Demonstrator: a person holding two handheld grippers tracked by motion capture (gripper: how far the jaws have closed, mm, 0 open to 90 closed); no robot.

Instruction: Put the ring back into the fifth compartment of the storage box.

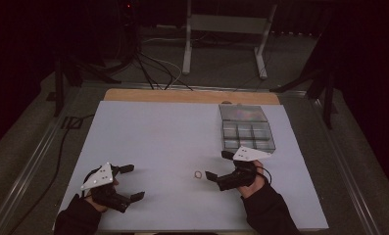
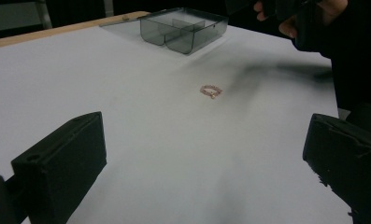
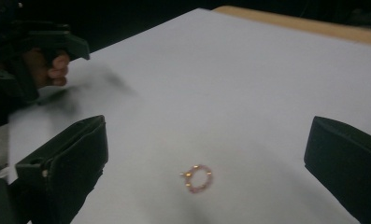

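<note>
Right now your right gripper (image 1: 218, 165) has its jaws spread wide and holds nothing — the small beaded ring (image 1: 198, 174) lies flat on the white table sheet (image 1: 158, 132) just beside the jaw tips, and in the right gripper view the ring (image 3: 197, 178) sits between the two jaws, untouched. Your left gripper (image 1: 132, 182) rests well apart near the front left, jaws also apart and empty. The clear compartment box (image 1: 246, 128) stands behind your right hand.

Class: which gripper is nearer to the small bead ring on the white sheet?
Right. The right gripper sits just beside the bead ring, open toward it; the left gripper is farther off across the sheet.
</note>
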